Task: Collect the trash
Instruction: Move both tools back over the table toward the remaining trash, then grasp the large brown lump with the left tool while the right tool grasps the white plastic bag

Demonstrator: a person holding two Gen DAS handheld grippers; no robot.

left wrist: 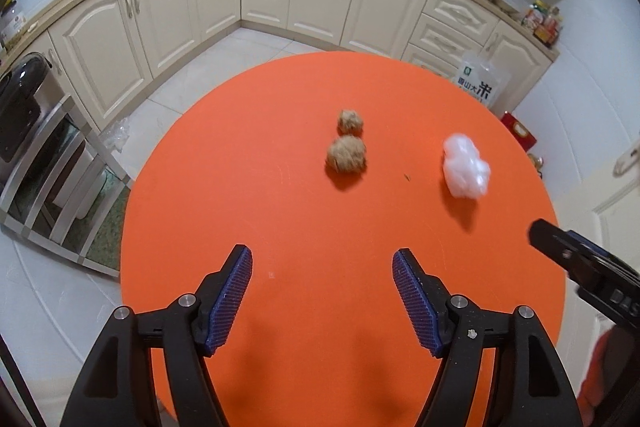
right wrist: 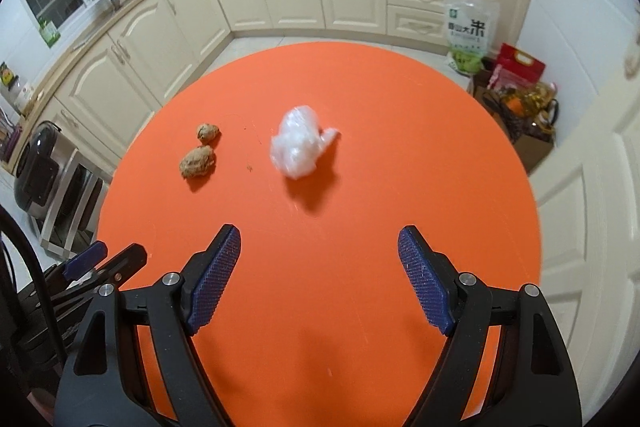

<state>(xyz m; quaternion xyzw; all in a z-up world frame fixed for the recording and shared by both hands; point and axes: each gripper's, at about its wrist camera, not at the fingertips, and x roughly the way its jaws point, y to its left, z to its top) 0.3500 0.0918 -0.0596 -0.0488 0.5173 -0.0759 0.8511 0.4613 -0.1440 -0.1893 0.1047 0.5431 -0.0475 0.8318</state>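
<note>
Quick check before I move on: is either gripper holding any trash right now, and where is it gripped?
Nothing is held. The left gripper and right gripper are both open and empty above the orange table.

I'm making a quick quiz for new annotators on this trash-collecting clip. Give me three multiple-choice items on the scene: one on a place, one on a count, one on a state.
1. Where does the crumpled plastic bag lie relative to the brown paper balls?
A. To their right
B. To their left
C. On top of them

2. How many brown paper balls are on the orange table?
A. One
B. Two
C. Four

3. What state are the left gripper and the right gripper in?
A. Both open, holding nothing
B. Both shut on trash
C. Left shut, right open

Answers:
1 A, since both views show the bag right of the balls with bare table between.
2 B, since a smaller ball sits just behind a larger one.
3 A, since each pair of fingers stands wide apart over bare table.
</note>
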